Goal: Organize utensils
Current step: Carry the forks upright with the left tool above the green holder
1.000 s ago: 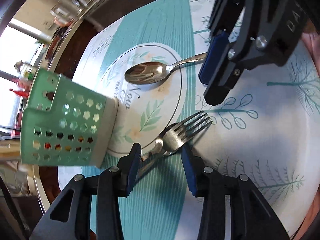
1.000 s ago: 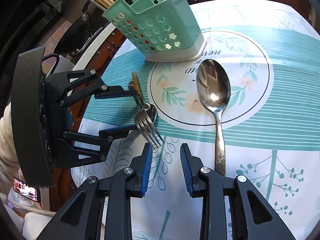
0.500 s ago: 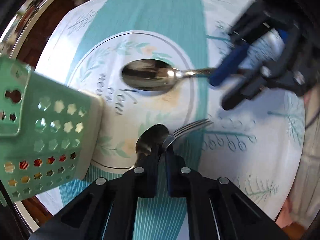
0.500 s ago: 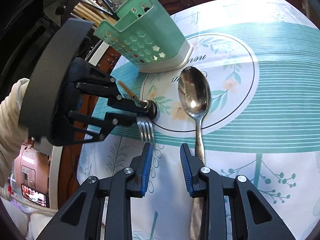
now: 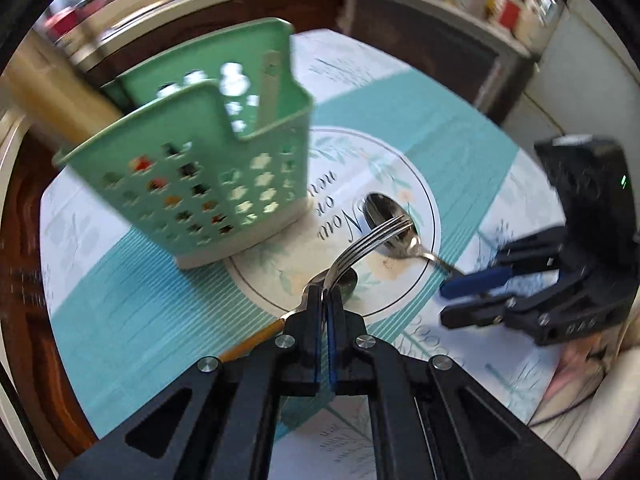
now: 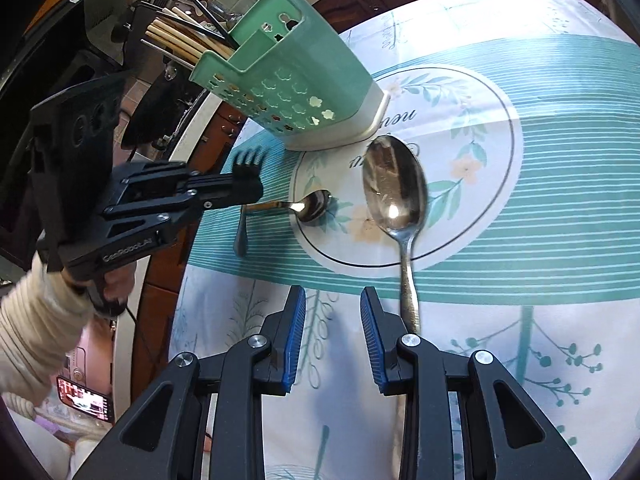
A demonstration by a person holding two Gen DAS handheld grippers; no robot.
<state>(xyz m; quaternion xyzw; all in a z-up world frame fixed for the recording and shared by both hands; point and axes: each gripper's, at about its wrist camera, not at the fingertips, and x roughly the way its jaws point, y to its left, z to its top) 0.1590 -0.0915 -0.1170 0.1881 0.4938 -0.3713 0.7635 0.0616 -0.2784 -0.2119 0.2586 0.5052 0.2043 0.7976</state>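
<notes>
My left gripper [image 6: 250, 176] is clamped tight on the fork [image 5: 372, 240], lifted clear of the mat [image 6: 560, 208], tines up, near the mat's left edge. The caddy [image 6: 288, 80] stands at the far left; open air lies between it and the fork. A small spoon [image 6: 308, 208] and a large spoon [image 6: 394, 192] lie mid-mat. My right gripper [image 6: 332, 336] hovers half open, empty, over the bare near side.

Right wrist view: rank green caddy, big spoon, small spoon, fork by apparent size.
1. green caddy
2. big spoon
3. Small spoon and fork: unsure, both partly hidden by the left claw.
</notes>
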